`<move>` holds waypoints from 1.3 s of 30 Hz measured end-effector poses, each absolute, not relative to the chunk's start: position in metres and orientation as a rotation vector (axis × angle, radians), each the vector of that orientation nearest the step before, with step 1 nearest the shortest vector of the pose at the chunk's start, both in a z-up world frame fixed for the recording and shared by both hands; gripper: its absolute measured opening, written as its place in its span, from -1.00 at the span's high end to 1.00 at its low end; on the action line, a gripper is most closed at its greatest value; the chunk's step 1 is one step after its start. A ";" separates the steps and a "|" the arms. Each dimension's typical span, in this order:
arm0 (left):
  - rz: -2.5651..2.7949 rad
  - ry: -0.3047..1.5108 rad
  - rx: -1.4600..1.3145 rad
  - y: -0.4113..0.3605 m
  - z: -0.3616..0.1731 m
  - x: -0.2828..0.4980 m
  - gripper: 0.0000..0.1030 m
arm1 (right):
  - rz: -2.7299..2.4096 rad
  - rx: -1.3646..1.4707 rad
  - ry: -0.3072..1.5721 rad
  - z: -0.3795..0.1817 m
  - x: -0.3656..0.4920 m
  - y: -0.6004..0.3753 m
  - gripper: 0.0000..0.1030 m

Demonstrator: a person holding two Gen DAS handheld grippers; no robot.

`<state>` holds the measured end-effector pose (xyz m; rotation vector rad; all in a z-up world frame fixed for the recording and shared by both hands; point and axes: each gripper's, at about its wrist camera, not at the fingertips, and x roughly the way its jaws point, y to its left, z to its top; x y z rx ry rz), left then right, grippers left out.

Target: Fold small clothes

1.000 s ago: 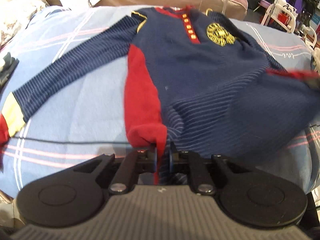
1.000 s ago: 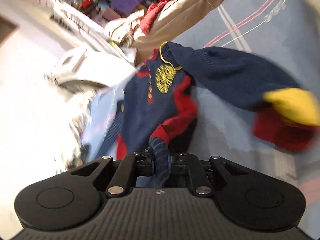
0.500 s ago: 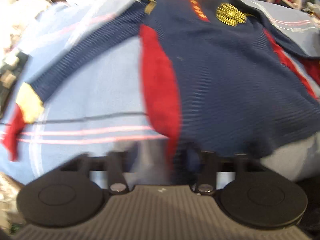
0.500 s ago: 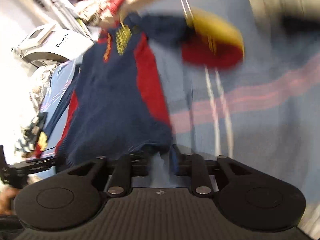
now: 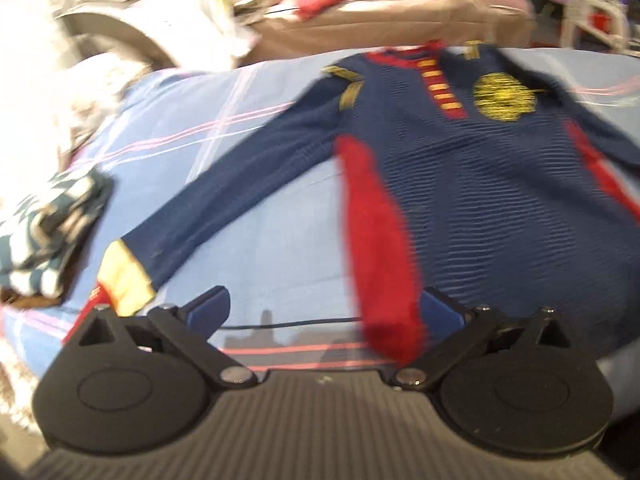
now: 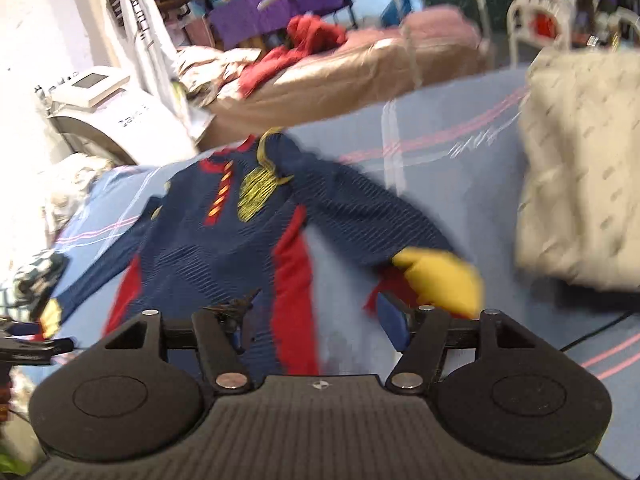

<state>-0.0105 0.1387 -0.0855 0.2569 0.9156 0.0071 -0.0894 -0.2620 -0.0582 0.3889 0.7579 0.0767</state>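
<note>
A navy top [image 5: 480, 200] with red side panels, a yellow crest and yellow cuffs lies spread face up on the light blue sheet [image 5: 260, 240]. Its left sleeve stretches out to a yellow cuff [image 5: 124, 276]. The right sleeve ends in a yellow cuff [image 6: 440, 280]. My left gripper [image 5: 324, 312] hangs over the near hem. Its jaws are opening wide, and the red panel's lower end lies loose between them, untouched by the pads. My right gripper [image 6: 316, 324] is over the other red panel of the top [image 6: 208, 248]. Its jaws are also opening, and the pads are off the cloth.
A folded checked cloth [image 5: 44, 232] sits at the sheet's left edge. A cream quilted bundle [image 6: 580, 168] lies to the right. Behind are a beige cushion [image 5: 380, 20] with red clothes [image 6: 312, 40] and a white appliance [image 6: 100, 112]. A thin black cable [image 5: 288, 324] crosses the sheet.
Both grippers were shut on the top's lower edge a second ago and have let go, with the jaws spreading wide. The top has settled flat, and both cameras have tilted up.
</note>
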 end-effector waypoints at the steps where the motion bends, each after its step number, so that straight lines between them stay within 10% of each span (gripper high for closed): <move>1: 0.061 0.916 0.246 0.150 -0.090 -0.009 -1.00 | 0.107 0.397 0.774 -0.062 -0.087 -0.254 -0.99; 20: 0.587 0.908 -0.198 0.381 -0.135 -0.007 -0.40 | 0.323 0.350 0.914 -0.084 -0.072 -0.156 -1.00; 26: 0.512 0.860 -0.311 0.388 -0.136 0.004 0.85 | 0.297 0.352 0.933 -0.086 -0.072 -0.159 -1.00; 39: 0.722 0.494 -0.183 0.418 0.009 0.006 0.86 | 0.267 0.431 0.902 -0.088 -0.081 -0.183 -1.00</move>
